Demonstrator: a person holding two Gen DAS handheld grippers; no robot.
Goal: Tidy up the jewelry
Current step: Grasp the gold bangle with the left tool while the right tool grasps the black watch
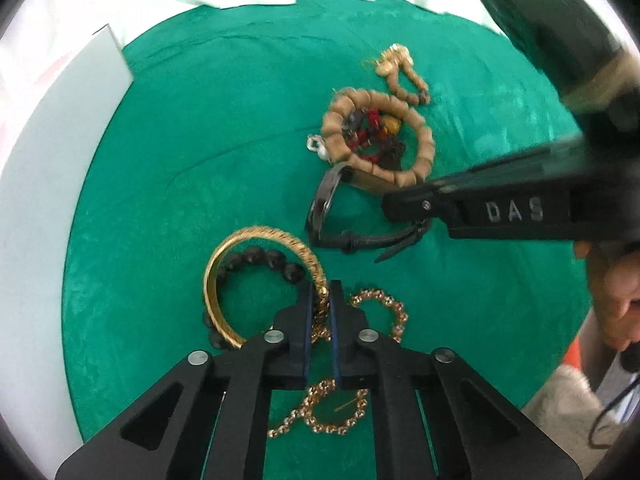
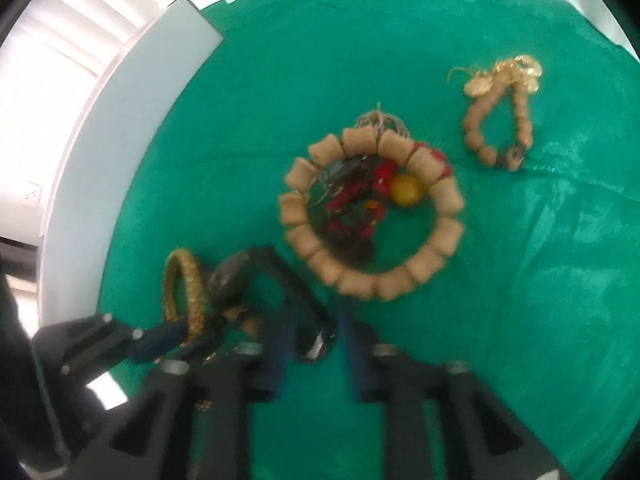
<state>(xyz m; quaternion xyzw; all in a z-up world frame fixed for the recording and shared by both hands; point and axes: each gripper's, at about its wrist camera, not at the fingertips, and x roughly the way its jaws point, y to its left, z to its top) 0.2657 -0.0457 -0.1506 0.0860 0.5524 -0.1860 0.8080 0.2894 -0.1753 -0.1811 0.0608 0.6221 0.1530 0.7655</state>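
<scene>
The left gripper [image 1: 321, 294] is clamping the gold bangle [image 1: 224, 256] at lower centre — the pickup step. The right gripper [image 2: 312, 344], jaws apart, is straddling the watch [image 2: 276, 280] — closing comes next.

Black plastic left tongs [image 1: 320, 300] with blue pads, round silver screws, right tongs [image 2: 312, 340] marked "DAS", green light, bare hand [image 1: 612, 292]

1. A staged tabletop in a room: a green cloth [image 2: 520, 320] covers the surface.
2. White boards [image 2: 132, 128] edge it.
3. White blinds [image 2: 68, 28] suggest a window.
</scene>
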